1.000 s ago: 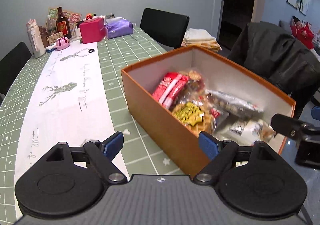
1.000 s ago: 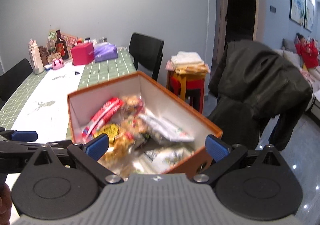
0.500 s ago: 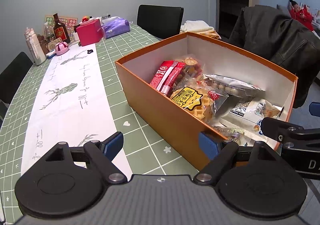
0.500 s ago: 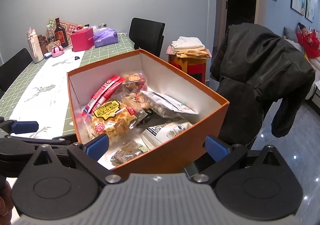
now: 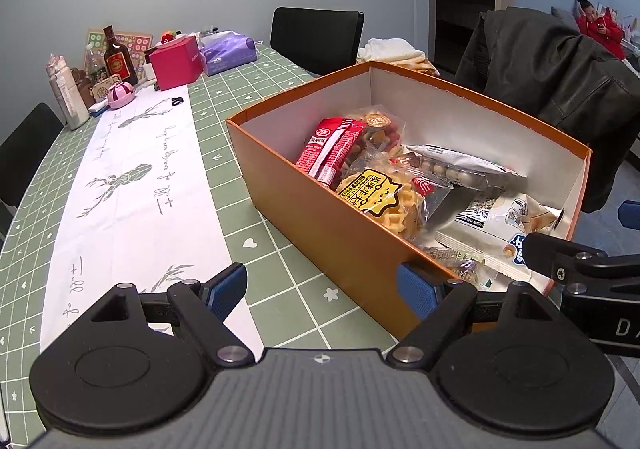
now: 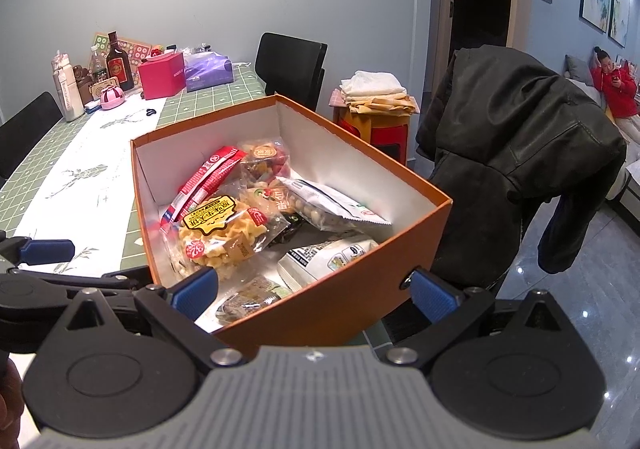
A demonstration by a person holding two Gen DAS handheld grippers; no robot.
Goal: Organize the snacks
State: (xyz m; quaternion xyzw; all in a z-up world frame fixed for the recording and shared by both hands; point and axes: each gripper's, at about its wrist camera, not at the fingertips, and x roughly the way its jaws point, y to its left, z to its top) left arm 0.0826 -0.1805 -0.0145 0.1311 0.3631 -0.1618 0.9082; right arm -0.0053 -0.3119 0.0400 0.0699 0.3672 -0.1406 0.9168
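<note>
An orange cardboard box [image 5: 320, 217] with white inner walls stands at the near right edge of the table and also shows in the right wrist view [image 6: 352, 289]. It holds several snack packs: a red pack [image 5: 334, 147], a yellow-labelled waffle bag [image 5: 380, 197], a clear pack of round nuts [image 5: 460, 169] and a white bag [image 5: 508, 217]. My left gripper [image 5: 322, 291] is open and empty, just in front of the box's near left corner. My right gripper [image 6: 314, 289] is open and empty, straddling the box's near wall.
A green checked tablecloth with a white runner [image 5: 132, 185] covers the table. A pink box [image 5: 176, 63], a purple tissue pack [image 5: 228, 53] and bottles [image 5: 118, 57] stand at the far end. Black chairs [image 5: 316, 35] surround it. A dark jacket [image 6: 516, 153] hangs at the right.
Both grippers have drawn back and risen a little, so the box now shows more fully. The box and the snacks look steady. Both grippers stay open.
</note>
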